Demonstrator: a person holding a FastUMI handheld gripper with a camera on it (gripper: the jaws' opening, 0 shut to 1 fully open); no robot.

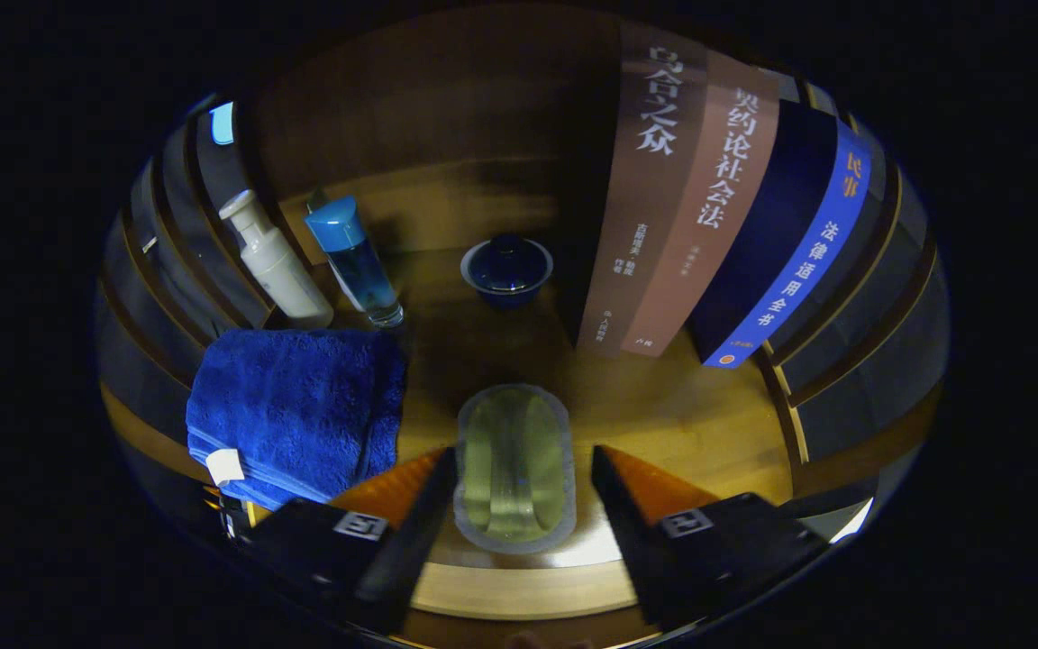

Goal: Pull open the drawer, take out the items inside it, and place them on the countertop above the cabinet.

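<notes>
A wooden countertop [663, 424] is seen under dim light, its warm brown surface running back to a wooden rear panel [411, 117] that is lost in shadow higher up. On either side the space is closed by dark curved slats with pale wood edges.

The gripper [519, 496] is held low over the near edge of the surface, and its two fingers are set apart. Between them an oval, pale green translucent object [515, 469] is seen lying flat on the wood, with a grey rim around it. Whether the fingers touch its sides cannot be told; a narrow gap appears on each side.

Beside the left finger a folded blue towel [294, 410] is laid on the counter, with a small white tag at its near corner. Beyond the towel a white pump bottle [274, 261] and a clear bottle with a blue cap [355, 261] are stood close together against the left slats. Further back, near the middle, a dark blue lidded cup [507, 269] is placed on the wood, well apart from the fingers. To its right three books [717, 216] are stood upright side by side, two with brownish spines and one with a dark blue spine, leaning close to the right slats.

The drawer itself cannot be made out.
</notes>
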